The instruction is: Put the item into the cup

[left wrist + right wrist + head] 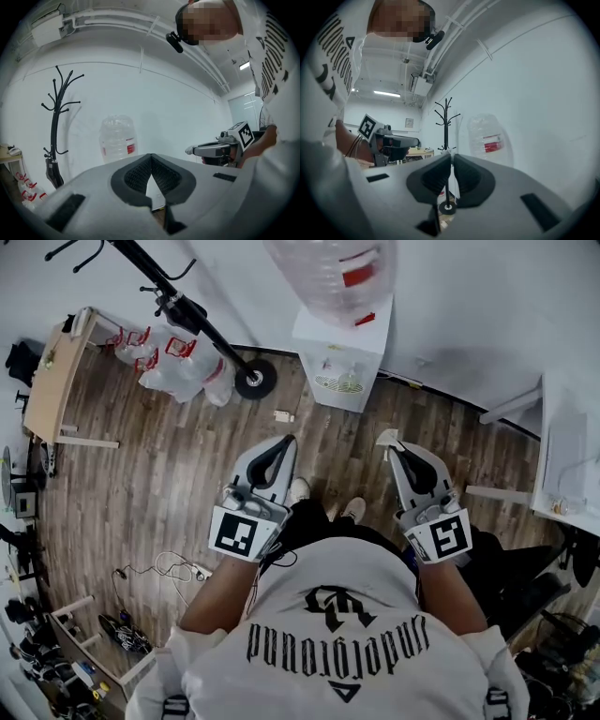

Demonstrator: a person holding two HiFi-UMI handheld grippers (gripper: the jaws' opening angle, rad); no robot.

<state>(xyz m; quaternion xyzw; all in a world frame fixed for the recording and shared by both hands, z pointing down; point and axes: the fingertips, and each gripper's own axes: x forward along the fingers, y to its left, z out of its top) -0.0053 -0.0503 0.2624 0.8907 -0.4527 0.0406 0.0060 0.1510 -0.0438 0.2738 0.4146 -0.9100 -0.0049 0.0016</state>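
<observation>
I stand on a wooden floor (169, 474) and hold both grippers out level in front of me. My right gripper (392, 442) is shut on a small whitish item (385, 436) that sticks out at its tip. The left gripper view shows the same item (189, 150) at the right gripper's tip. In the right gripper view the jaws (451, 154) stand almost together with only a thin slit between them. My left gripper (286, 440) is shut with nothing in it, its pads meeting at the tip (151, 156). I see no cup in any view.
A white water dispenser (342, 352) with a big clear bottle (328, 273) stands at the wall ahead. A black coat rack (255, 379) and plastic bags (173, 367) are to its left. A wooden table (52, 381) is far left, a white table (562, 465) at right.
</observation>
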